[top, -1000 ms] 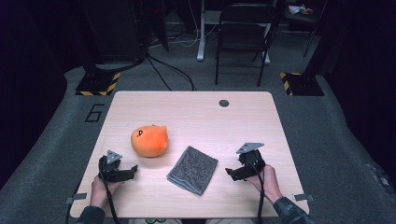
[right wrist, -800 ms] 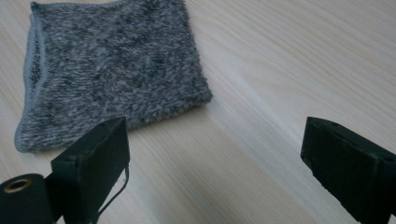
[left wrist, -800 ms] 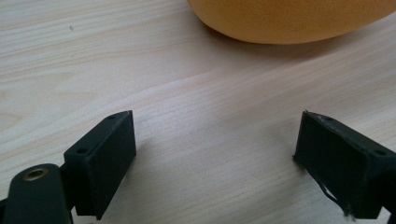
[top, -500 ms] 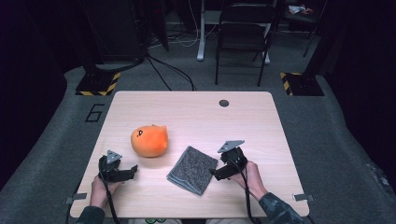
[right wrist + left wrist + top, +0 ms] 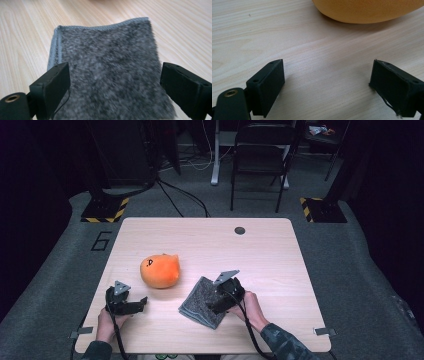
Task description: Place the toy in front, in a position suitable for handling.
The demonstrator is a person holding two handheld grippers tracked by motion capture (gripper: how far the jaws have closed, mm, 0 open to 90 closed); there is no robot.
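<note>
Jaws on the left gripper (image 5: 141, 302) stand wide apart over bare pale wooden table (image 5: 270, 255), holding nothing, near the round orange plush toy (image 5: 160, 270). Further right lies the folded grey terry cloth (image 5: 199, 302) at the table's near middle. Above it, the right gripper (image 5: 115, 90) spreads its jaws wide, straddling the cloth's width without clamping it.

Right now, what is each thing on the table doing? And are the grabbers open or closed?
Grey cloth: folded, flat on the table.
Orange plush toy: sitting on the table, untouched.
Right gripper: open, jaws spread over the cloth.
Left gripper: open, above bare wood, pointing toward the toy.
</note>
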